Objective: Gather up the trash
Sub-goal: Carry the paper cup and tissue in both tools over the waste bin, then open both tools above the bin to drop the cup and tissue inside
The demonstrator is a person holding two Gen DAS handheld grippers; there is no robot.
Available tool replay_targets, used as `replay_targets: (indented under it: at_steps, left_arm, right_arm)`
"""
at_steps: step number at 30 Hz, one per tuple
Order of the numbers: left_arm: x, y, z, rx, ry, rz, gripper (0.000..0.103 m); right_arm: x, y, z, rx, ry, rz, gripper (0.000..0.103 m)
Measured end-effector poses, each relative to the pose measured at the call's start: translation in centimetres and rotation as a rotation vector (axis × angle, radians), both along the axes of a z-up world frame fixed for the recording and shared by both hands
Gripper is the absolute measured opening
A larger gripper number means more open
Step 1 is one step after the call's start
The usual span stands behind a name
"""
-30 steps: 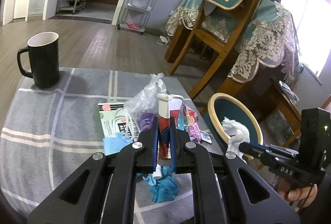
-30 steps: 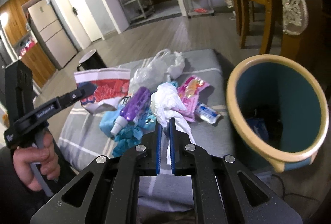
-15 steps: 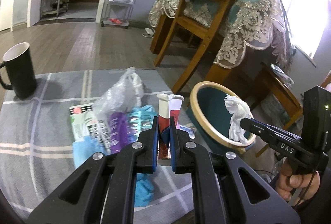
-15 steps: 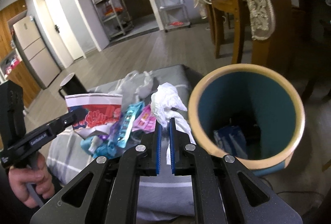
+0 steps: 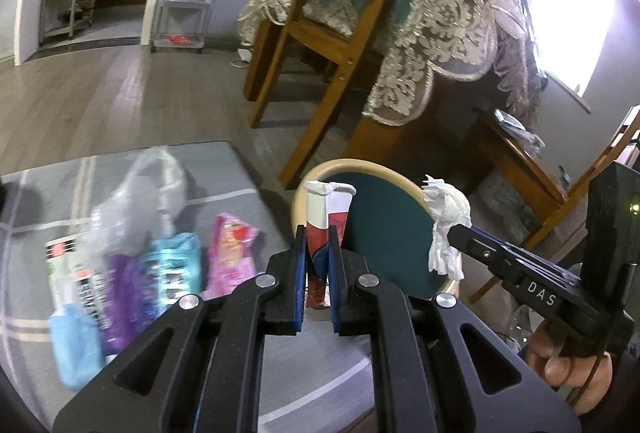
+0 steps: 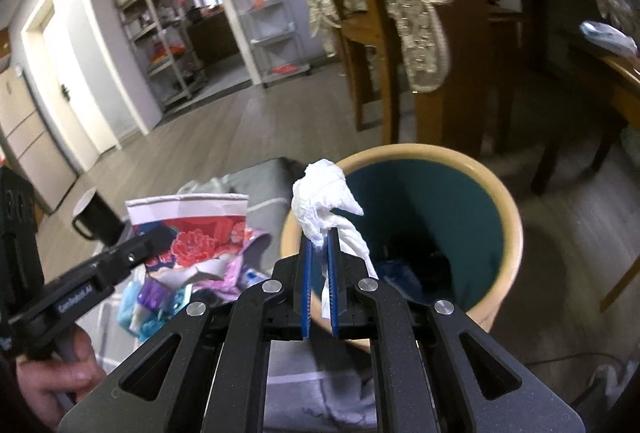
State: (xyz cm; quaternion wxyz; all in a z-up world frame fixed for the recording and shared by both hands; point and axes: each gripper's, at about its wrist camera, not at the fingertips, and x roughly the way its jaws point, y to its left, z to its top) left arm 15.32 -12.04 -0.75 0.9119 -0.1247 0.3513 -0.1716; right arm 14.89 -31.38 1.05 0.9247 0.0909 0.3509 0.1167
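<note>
Holding flattened paper cup [image 5: 326, 217], left gripper [image 5: 318, 261] clamped on it, just before bin [image 5: 384, 233] rim. Right gripper [image 6: 320, 253] pinching white tissue [image 6: 322, 201] over bin opening. Remaining wrappers [image 5: 160, 265] on grey cloth [image 5: 248, 353].

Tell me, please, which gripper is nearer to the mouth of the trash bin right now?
Right. The right gripper, shut on the white tissue, sits at the trash bin rim. The left gripper, shut on the flattened paper cup, is back over the table.
</note>
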Motion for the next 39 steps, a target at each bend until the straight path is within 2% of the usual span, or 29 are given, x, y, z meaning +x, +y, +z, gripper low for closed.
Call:
replay_targets:
  at_steps: [13, 22, 27, 37, 39]
  left_arm:
    - [4.2, -7.2, -2.6, 0.038, 0.058, -0.091, 0.009]
    - [5.9, -8.4, -4.5, 0.039, 0.129, -0.103, 0.01]
    - [5.7, -7.7, -3.9, 0.024, 0.113, -0.094, 0.031]
    - [4.2, -4.5, -2.9, 0.014, 0.088, -0.03, 0.048]
    - [4.0, -3.9, -2.7, 0.015, 0.085, -0.022, 0.05]
  right_arm:
    - [1.6, -2.6, -1.4, 0.017, 0.037, -0.095, 0.009]
    - [2.4, -3.5, -2.6, 0.024, 0.082, -0.129, 0.009]
    - [2.7, -3.6, -3.0, 0.023, 0.098, -0.136, 0.009]
    - [2.8, -3.2, -4.0, 0.015, 0.135, -0.119, 0.009]
    - [2.8, -3.0, -4.3, 0.01, 0.146, -0.116, 0.014]
